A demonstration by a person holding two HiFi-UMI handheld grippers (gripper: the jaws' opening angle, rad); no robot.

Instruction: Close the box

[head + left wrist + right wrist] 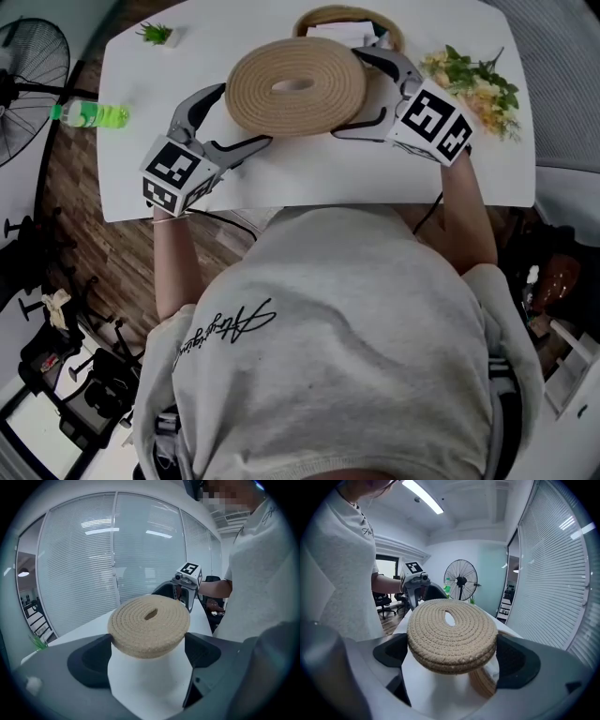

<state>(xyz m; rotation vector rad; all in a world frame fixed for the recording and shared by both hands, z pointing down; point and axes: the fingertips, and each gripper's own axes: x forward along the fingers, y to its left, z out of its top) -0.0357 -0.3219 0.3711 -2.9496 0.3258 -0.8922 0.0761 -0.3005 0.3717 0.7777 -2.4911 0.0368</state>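
We could read no words or numbers. The cursive script on the person's grey shirt point(228, 326) stayed illegible to us, and the green bottle point(94, 115) label was too small.

The lid point(319, 108) is woven in tan coils, the worktop point(309, 173) is coloured white, and the marker cubes point(174, 175) are patterned black-and-white.

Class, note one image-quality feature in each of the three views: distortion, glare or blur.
Head view: even light, sharp, white table bright without glare. Left gripper view: fisheye bows the window blinds, corners go dark, woven lid sharp. Right gripper view: same dark fisheye rim, ceiling strip light blown out.
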